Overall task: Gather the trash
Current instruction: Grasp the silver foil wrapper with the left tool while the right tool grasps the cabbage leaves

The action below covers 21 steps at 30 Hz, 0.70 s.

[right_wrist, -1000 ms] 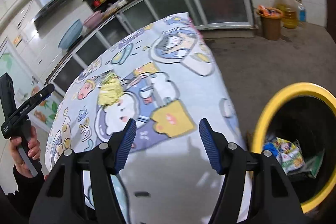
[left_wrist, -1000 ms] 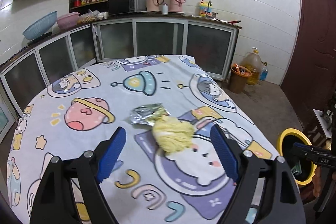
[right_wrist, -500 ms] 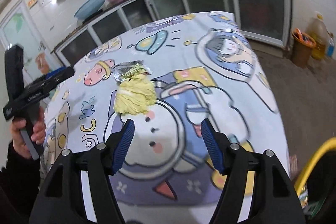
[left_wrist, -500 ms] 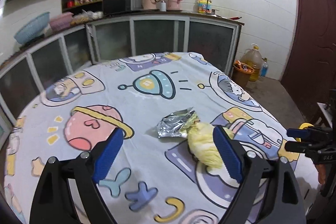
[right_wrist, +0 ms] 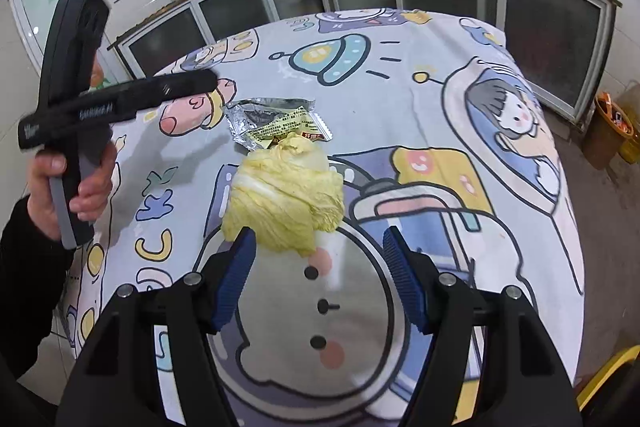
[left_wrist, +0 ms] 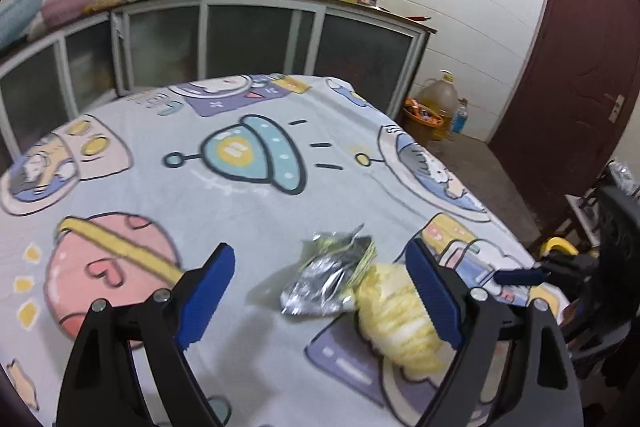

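Two pieces of trash are left on the round table covered by a cartoon-printed cloth [right_wrist: 400,99], and neither is held yet. The larger, a crumpled pale-yellow cabbage-like clump [right_wrist: 286,197], lies at the middle of the right wrist view, just above the right gripper [right_wrist: 318,277], whose jaws stand apart with nothing between them. The smaller, a torn silver foil snack wrapper [left_wrist: 330,277], touches the clump's far side and sits between the left gripper [left_wrist: 320,297]'s wide-apart jaws in the lower centre of the left wrist view, unpinched. A yellow-rimmed bin [right_wrist: 608,375] is glimpsed at the lower right corner. Nothing on the cloth blocks either approach, though the two grippers crowd each other.
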Each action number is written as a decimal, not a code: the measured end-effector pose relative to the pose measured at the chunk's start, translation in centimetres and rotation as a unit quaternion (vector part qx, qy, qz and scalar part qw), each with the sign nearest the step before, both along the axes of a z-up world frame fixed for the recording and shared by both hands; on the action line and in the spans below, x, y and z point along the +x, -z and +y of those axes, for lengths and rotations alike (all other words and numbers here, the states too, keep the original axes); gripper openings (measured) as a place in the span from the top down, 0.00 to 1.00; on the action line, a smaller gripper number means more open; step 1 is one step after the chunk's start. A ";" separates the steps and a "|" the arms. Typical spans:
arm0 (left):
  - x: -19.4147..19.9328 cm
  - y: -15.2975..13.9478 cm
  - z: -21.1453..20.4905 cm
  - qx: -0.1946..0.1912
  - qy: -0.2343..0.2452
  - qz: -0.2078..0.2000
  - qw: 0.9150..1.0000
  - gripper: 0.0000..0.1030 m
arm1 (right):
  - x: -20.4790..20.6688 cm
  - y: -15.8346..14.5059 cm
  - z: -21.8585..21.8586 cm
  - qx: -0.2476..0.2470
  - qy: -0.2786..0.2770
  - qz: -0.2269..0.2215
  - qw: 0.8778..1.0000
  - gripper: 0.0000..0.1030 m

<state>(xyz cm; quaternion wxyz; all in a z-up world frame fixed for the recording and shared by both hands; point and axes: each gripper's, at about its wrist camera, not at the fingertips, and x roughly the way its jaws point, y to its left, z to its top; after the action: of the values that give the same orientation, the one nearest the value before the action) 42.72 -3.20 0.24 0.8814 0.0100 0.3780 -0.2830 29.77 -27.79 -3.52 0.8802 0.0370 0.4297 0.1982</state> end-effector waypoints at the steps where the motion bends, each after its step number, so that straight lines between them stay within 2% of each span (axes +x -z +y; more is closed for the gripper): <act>1: 0.6 0.1 -0.3 -0.002 0.008 0.010 1.000 0.18 | 0.2 0.1 0.2 -0.001 -0.002 0.002 1.000 0.39; 7: 3.5 1.4 -2.4 -0.012 0.034 0.073 0.997 0.18 | 1.6 0.7 1.3 -0.003 -0.017 0.016 1.000 0.38; 18: 6.3 5.4 -5.1 0.009 0.023 0.129 0.991 0.19 | 3.3 2.1 2.0 0.009 -0.025 0.047 0.999 0.38; 20: 6.6 6.0 -5.0 0.001 0.014 0.141 0.990 0.25 | 3.5 2.1 2.2 0.012 -0.027 0.049 0.998 0.38; 21: 6.7 6.2 -4.9 -0.002 0.013 0.146 0.989 0.35 | 3.6 2.1 2.4 0.013 -0.029 0.052 0.998 0.38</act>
<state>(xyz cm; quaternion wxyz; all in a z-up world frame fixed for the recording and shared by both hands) 49.44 -8.14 -5.96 0.8132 -0.0287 0.5017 -0.2936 33.41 -25.41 -5.62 0.8500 0.0460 0.4729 0.2274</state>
